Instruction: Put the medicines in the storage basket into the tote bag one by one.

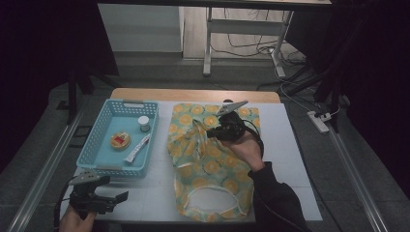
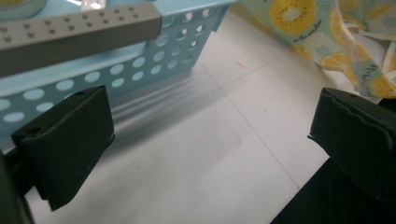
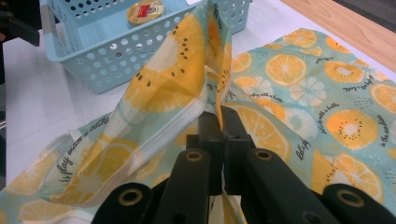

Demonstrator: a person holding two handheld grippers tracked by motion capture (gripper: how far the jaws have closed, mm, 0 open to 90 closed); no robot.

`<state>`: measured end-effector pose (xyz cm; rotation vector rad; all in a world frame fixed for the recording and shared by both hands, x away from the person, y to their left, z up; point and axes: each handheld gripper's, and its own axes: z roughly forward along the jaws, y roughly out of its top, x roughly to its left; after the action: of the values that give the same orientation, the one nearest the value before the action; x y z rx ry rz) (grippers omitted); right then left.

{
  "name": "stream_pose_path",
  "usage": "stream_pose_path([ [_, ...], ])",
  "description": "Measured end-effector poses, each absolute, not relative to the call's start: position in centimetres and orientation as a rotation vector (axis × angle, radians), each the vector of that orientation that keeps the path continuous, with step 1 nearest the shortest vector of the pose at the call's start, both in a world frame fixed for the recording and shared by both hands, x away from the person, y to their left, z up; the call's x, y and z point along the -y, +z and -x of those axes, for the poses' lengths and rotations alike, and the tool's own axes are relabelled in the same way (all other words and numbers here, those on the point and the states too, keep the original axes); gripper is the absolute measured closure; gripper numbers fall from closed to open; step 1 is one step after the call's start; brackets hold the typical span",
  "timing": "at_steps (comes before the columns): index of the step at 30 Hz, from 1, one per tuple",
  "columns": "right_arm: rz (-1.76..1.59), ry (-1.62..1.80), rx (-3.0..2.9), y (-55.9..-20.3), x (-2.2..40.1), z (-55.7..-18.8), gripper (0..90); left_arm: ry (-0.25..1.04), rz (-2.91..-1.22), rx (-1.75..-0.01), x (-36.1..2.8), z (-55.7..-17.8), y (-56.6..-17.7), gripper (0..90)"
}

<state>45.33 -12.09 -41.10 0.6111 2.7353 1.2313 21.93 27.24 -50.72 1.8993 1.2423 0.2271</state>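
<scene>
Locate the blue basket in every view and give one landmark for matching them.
High view: the blue basket stands left of centre, beside the fruit-print cloth.
Left gripper view: its perforated wall fills the upper left.
Right gripper view: it stands at top left, behind the lifted cloth.
Shared landmark: the fruit-print cloth.

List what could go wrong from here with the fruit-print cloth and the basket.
The right gripper pinches only a thin fold of the fruit-print cloth, so it could slip free if pulled. The raised fold hangs close to the blue basket, so it might snag the rim. The left gripper stands open, so nothing steadies the rest.
</scene>
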Motion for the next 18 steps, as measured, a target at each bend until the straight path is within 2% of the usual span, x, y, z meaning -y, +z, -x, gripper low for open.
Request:
stream_pose_path([
  [13,-0.604,1.229,-2.734,-41.1,12.1,-45.4,90.0,0.268,-1.889,-1.232,-27.4,-22.0,-49.5,0.0],
  [18,-0.605,1.232,-2.736,-41.1,12.2,-45.5,90.0,0.200,-1.851,-1.204,-27.8,-22.3,-48.9,0.0],
])
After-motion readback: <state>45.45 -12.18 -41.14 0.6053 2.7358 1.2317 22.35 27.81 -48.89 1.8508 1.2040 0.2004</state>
